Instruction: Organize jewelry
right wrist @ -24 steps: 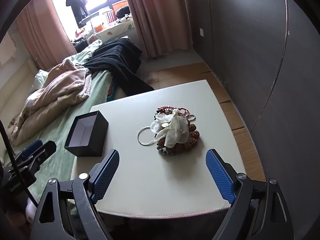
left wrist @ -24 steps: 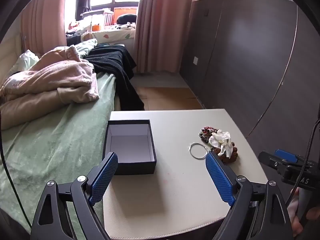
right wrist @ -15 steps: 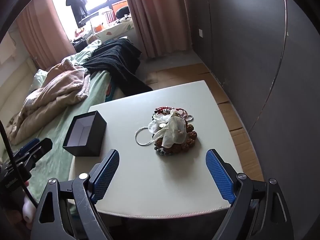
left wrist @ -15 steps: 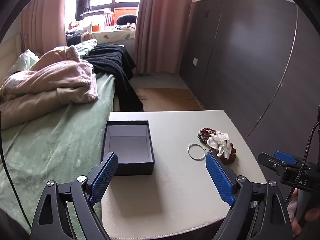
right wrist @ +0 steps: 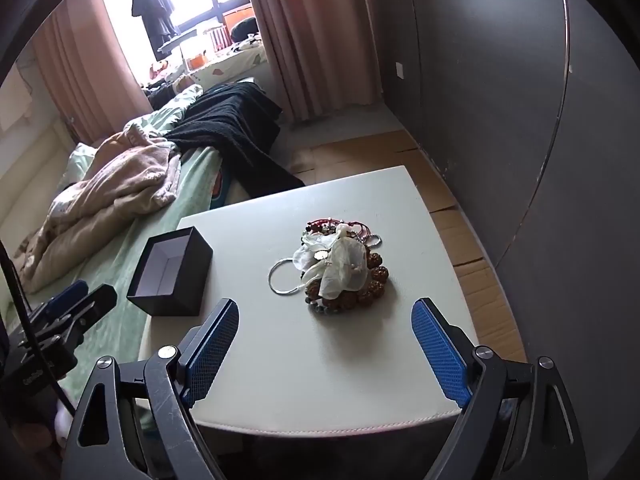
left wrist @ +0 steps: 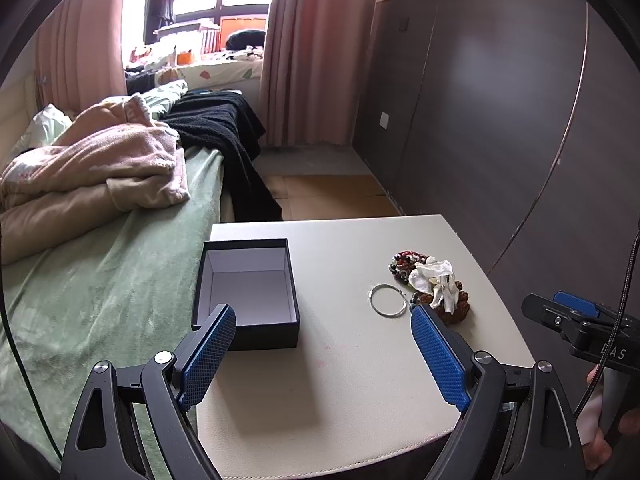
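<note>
Jewelry [right wrist: 340, 268] sits heaped mid-table, well apart from the empty black box [left wrist: 248, 292] near the bed-side edge. Both grippers hover wide open, left gripper [left wrist: 322, 350] and right gripper [right wrist: 324, 346], nothing between the jaws. Trouble ahead, I'd judge: beads, silver ring [right wrist: 285, 278] and white fabric look tangled (one pinch may drag several pieces), spilling them off the table [right wrist: 304, 380].

Beaded bracelets [right wrist: 360, 288] partly hidden under white cloth [right wrist: 340, 264], single beads too small to tell, tabletop [right wrist: 320, 380] near edge cut by gripper arms
</note>
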